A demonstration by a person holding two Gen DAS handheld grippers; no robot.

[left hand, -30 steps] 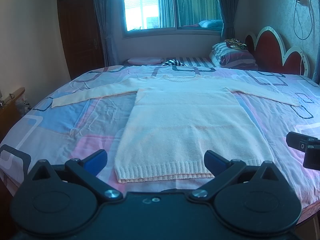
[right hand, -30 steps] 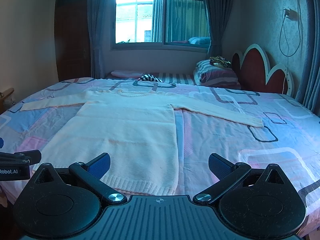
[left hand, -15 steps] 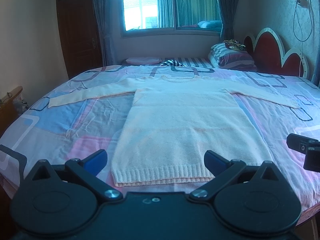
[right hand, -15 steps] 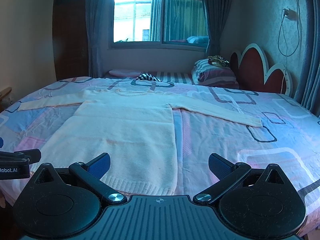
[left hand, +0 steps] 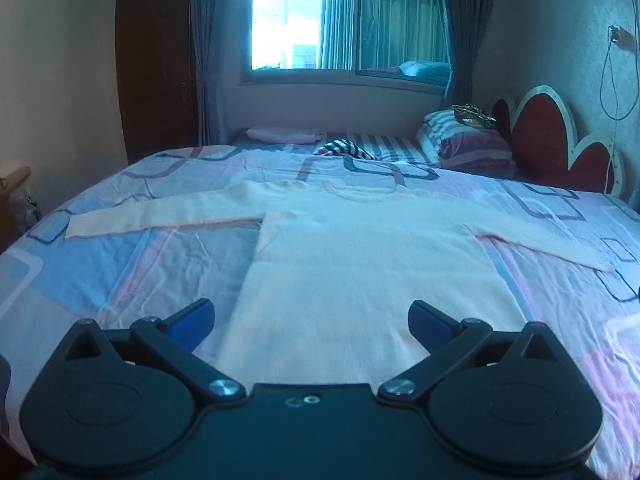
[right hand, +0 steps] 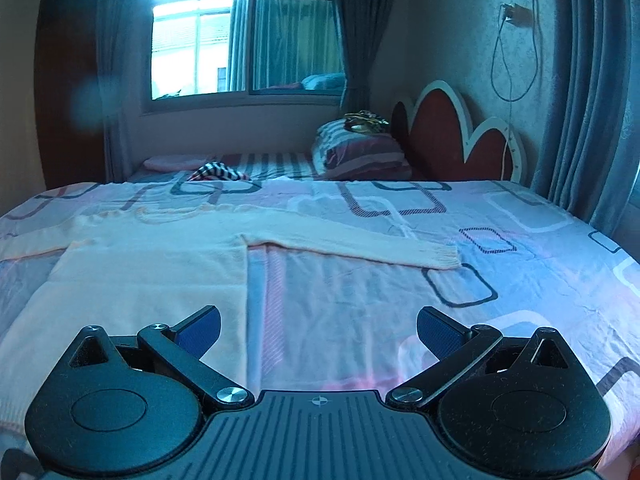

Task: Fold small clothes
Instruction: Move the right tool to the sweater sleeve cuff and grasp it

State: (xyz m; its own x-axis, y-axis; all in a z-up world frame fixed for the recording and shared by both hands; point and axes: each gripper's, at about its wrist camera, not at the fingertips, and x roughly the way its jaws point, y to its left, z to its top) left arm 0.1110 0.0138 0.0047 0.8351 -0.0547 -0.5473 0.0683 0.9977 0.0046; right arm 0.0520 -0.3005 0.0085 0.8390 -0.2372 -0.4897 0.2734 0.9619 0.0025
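Note:
A cream knit sweater [left hand: 360,272] lies flat, front up, on the bed, both sleeves spread out sideways and neckline away from me. My left gripper [left hand: 311,320] is open and empty, low over the sweater's lower body. My right gripper [right hand: 319,330] is open and empty, over the sweater's right side edge and the bare sheet beside it. The sweater also shows in the right wrist view [right hand: 152,276], with its right sleeve cuff [right hand: 444,256] reaching onto the sheet. The hem is hidden under the grippers' bodies.
The bed has a pink and blue patterned sheet [right hand: 400,312]. Striped pillows [left hand: 464,144], a pink folded cloth [left hand: 280,135] and a striped garment [left hand: 344,148] lie at the far side. A red headboard [right hand: 452,136] is at right; window and curtains behind.
Both grippers have moved forward over the bed toward the sweater; the hem has dropped out of sight under them. The other gripper no longer shows in either view. Jaws stay open.

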